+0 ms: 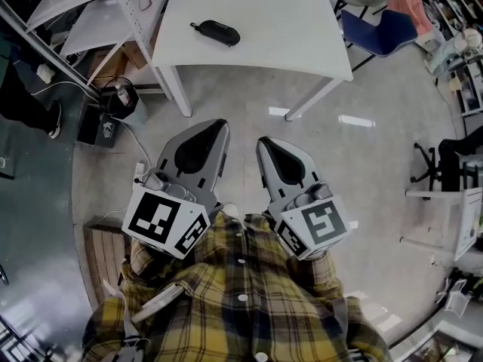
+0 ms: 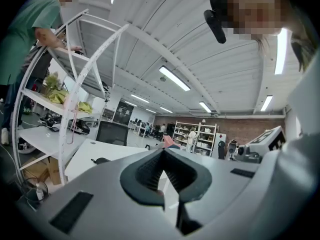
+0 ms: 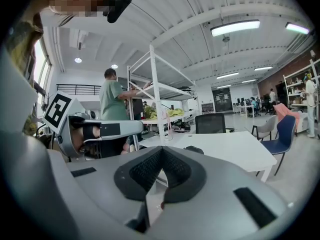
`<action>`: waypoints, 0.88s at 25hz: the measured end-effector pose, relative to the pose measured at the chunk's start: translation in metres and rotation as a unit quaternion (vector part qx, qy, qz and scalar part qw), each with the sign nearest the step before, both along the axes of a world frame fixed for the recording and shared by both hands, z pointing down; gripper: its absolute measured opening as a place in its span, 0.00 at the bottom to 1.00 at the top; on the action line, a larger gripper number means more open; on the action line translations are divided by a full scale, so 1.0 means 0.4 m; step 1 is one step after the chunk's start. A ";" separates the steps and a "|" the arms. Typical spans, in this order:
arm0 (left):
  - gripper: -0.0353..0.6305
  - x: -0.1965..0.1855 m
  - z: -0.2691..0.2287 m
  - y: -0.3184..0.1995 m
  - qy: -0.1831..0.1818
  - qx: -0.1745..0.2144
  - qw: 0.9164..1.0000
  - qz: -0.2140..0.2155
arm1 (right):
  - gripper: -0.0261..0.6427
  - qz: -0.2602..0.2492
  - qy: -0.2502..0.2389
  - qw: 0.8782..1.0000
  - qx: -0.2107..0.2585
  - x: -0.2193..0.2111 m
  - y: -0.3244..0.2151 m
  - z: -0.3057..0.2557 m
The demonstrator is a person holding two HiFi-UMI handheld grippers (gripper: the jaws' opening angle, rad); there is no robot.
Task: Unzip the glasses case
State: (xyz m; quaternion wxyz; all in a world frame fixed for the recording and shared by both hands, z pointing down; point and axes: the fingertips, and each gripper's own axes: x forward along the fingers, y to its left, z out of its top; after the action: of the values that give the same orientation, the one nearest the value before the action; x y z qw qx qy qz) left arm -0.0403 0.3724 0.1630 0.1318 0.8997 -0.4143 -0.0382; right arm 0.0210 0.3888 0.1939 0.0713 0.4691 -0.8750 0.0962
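Left gripper (image 1: 216, 129): grey jaws pressed together, nothing between them.
Right gripper (image 1: 266, 143): likewise closed, empty.
Black oval zipped glasses case (image 1: 216, 32): well ahead of both tips, on the white rectangular table (image 1: 302, 44).
Risk: the case could slide when the zip is tugged, unless one gripper pins it.

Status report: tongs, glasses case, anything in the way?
Left tongs shut, empty; right tongs shut, empty. Glasses case on white table, untouched. Only floor between.

White table (image 1: 290, 29) on glossy grey floor (image 1: 362, 191), metal shelving (image 3: 155, 84) under strip lights (image 3: 235, 27)
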 end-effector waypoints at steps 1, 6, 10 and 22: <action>0.06 -0.010 -0.002 -0.032 0.000 0.000 1.000 0.002 | 0.04 0.001 0.001 1.000 -0.001 -0.012 -0.031 0.000; 0.06 -0.062 -0.011 -0.192 -0.002 0.004 1.000 0.020 | 0.04 0.010 0.006 1.000 0.003 -0.076 -0.190 -0.012; 0.06 -0.105 -0.007 -0.305 -0.004 0.004 0.999 0.038 | 0.04 0.030 0.006 1.000 0.003 -0.117 -0.308 -0.015; 0.06 -0.148 0.054 -0.488 -0.022 -0.024 0.996 0.083 | 0.04 0.099 -0.001 0.995 -0.033 -0.121 -0.488 0.045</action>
State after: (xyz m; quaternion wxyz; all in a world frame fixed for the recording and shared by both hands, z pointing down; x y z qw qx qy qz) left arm -0.0994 0.1771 0.1846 0.1473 0.9281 -0.3420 0.0024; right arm -0.0275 0.1936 0.2119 0.0758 0.5507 -0.8206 0.1325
